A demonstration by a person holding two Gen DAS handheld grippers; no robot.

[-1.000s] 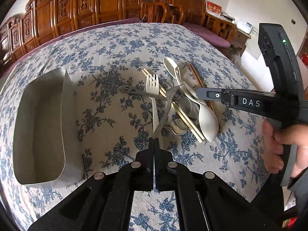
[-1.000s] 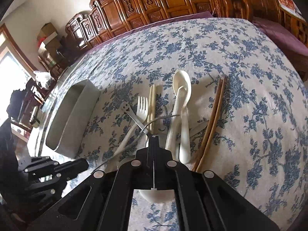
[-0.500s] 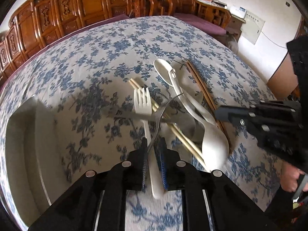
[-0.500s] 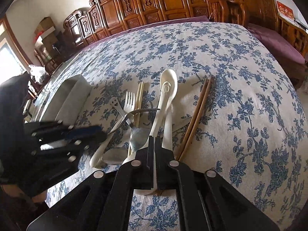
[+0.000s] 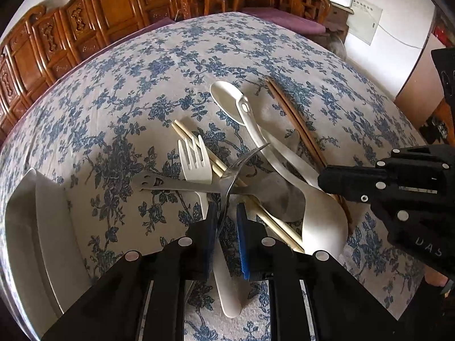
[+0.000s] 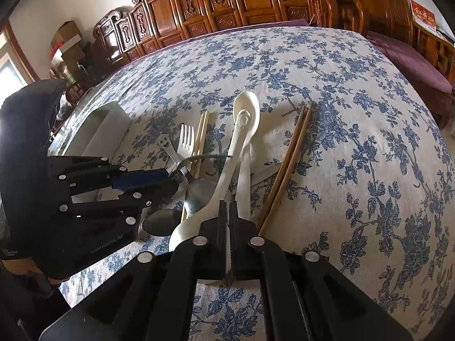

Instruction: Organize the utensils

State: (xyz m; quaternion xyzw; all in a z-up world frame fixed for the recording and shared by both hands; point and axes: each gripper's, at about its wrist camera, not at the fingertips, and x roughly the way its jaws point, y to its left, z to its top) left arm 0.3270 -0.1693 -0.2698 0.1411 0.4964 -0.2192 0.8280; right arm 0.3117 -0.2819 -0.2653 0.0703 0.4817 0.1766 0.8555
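Note:
A pile of utensils lies mid-table: a white plastic fork (image 5: 196, 164), a metal fork (image 5: 239, 162) with a curved handle, a metal spoon with a smiley handle (image 5: 159, 183), white spoons (image 5: 227, 96), pale chopsticks (image 5: 187, 133) and brown chopsticks (image 5: 295, 122). My left gripper (image 5: 224, 213) is open, its blue pads either side of the metal fork's handle, over the white fork's handle. My right gripper (image 6: 229, 207) is shut and empty, low over the white spoon handles (image 6: 241, 142). The left gripper (image 6: 167, 174) also shows in the right wrist view.
A metal tray (image 5: 31, 227) stands at the left of the pile; it also shows in the right wrist view (image 6: 102, 125). Carved wooden chairs (image 5: 119, 8) line the far edge of the table. The right gripper's body (image 5: 398, 182) sits right of the pile.
My left gripper has opened and moved forward and down, so the metal fork's handle now sits between its pads. The right gripper has come lower over the spoons, still shut.

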